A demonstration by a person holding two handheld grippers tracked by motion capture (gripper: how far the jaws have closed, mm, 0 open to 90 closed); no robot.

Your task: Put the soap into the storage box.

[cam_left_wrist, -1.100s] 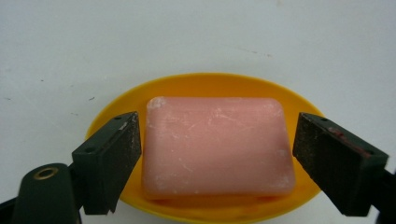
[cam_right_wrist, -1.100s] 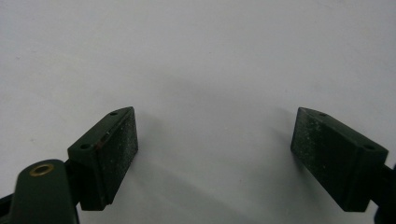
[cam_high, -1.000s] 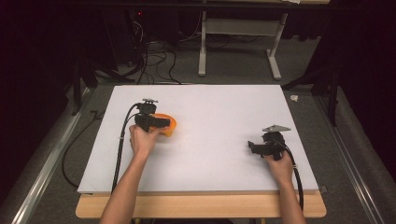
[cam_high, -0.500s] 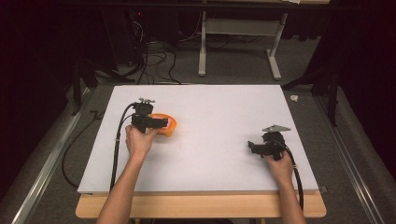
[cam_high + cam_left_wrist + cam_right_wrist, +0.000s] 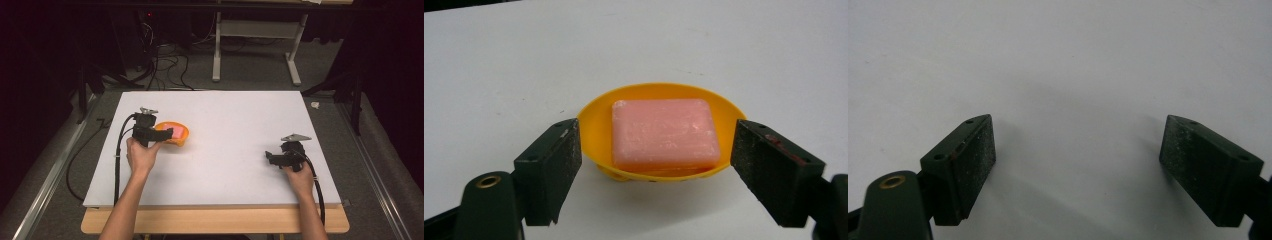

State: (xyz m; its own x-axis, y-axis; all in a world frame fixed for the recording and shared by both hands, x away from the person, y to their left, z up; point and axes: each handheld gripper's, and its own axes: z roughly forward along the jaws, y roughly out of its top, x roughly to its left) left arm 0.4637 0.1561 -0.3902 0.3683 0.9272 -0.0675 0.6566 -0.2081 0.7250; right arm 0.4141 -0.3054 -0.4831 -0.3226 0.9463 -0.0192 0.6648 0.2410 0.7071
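While the left tool [image 5: 656, 170] sits wide open around the yellow dish [image 5: 596, 120] holding pink soap [image 5: 663, 131] on the tabletop [image 5: 240, 120], squeezing could tip it; right tool [image 5: 1078, 165] open, empty.

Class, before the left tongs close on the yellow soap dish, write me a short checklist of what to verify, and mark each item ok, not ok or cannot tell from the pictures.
1. Left tongs open wide enough to span the yellow dish: ok, a jaw stands at each side of it.
2. Jaws free of the dish: cannot tell, the left one looks very close to the rim.
3. Pink soap bar lying flat inside the dish: ok.
4. White table around the dish free of obstacles: ok.
5. Right tongs out of the way: ok, open over bare table far off.
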